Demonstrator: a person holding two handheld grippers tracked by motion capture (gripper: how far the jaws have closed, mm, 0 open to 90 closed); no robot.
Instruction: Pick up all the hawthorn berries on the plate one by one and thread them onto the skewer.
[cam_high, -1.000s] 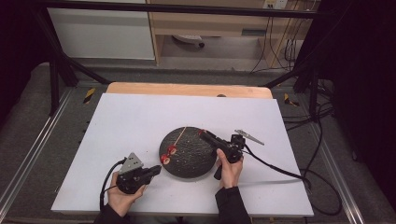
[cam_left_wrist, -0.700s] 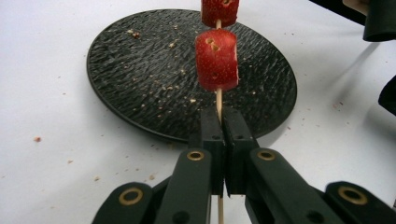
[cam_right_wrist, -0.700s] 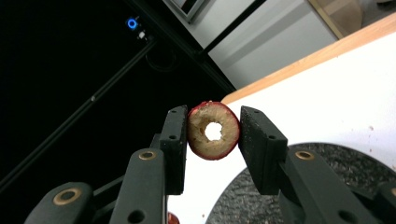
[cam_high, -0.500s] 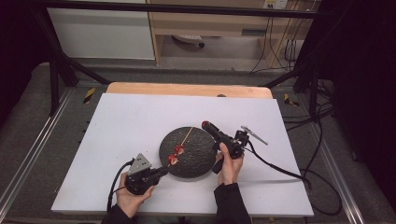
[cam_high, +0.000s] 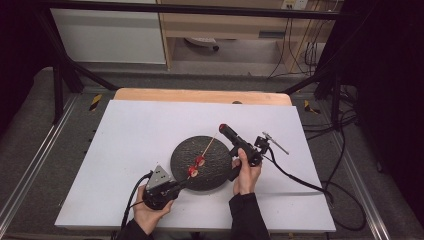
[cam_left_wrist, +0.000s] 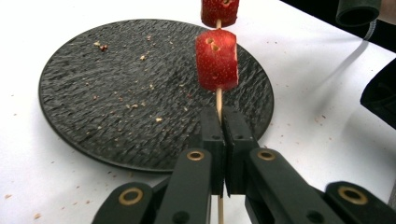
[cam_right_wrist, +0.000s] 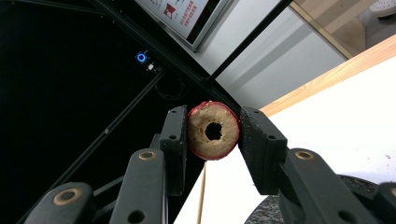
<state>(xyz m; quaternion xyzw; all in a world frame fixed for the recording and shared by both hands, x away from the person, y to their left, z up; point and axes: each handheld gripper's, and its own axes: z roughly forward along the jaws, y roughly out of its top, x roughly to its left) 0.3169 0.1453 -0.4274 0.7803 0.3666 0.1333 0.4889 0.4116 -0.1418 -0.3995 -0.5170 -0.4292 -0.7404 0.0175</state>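
My left gripper (cam_left_wrist: 219, 122) is shut on the lower end of a thin wooden skewer (cam_left_wrist: 218, 99). Two red fruit pieces (cam_left_wrist: 216, 59) are threaded on it above a black round plate (cam_left_wrist: 116, 107). In the high view the left gripper (cam_high: 181, 183) sits at the plate's (cam_high: 220, 175) near-left rim, and the skewer (cam_high: 209, 148) slants up to the right with its fruit pieces (cam_high: 196, 166). My right gripper (cam_right_wrist: 214, 125) is shut on a round red-skinned slice (cam_right_wrist: 204, 140) with a hole in its middle. In the high view the right gripper (cam_high: 223, 129) holds it just past the skewer's tip.
The plate lies on a white tabletop (cam_high: 135, 135) scattered with crumbs, with a wooden strip (cam_high: 200, 96) along the far edge. A black cable (cam_high: 300, 180) trails right from the right gripper. Black frame legs (cam_high: 65, 75) stand at the far corners.
The left gripper has slid right toward the plate, carrying the skewer. The right gripper's tip with the slice has lifted toward the far side, and the skewer's tip now points at it.
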